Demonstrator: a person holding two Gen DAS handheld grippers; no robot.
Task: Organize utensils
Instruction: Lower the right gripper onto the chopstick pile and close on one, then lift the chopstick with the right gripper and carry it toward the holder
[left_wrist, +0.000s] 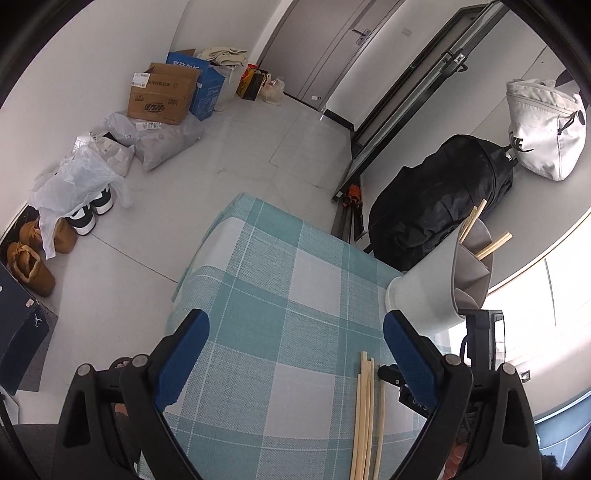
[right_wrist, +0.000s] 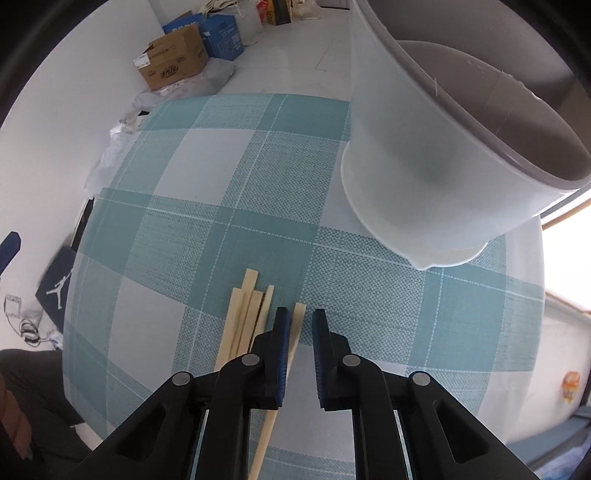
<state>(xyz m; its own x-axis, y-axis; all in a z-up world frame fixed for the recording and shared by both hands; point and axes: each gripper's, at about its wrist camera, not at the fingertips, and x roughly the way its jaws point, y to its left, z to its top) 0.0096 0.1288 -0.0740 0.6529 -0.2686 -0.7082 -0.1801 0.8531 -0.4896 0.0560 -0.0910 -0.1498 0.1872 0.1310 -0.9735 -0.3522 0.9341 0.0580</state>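
Several loose wooden chopsticks (left_wrist: 364, 406) lie on the teal checked tablecloth (left_wrist: 277, 288). A white utensil holder with a grey rim (left_wrist: 424, 291) stands at the table's right side with a few chopsticks (left_wrist: 493, 245) sticking out of it. My left gripper (left_wrist: 295, 350) hovers wide open over the cloth, the loose chopsticks just inside its right finger. My right gripper (right_wrist: 300, 319) points steeply down at the pile (right_wrist: 243, 317). Its jaws stand narrow, and one chopstick (right_wrist: 297, 332) runs between them against the left pad, with a slit of cloth showing beside the right pad. The holder (right_wrist: 424, 166) looms close above.
The table's far edge (left_wrist: 221, 229) drops to a grey floor. A black backpack (left_wrist: 436, 206) and a white bag (left_wrist: 543, 129) sit on a ledge to the right. Cardboard boxes (left_wrist: 162, 96), plastic bags and shoes (left_wrist: 37, 254) line the left wall.
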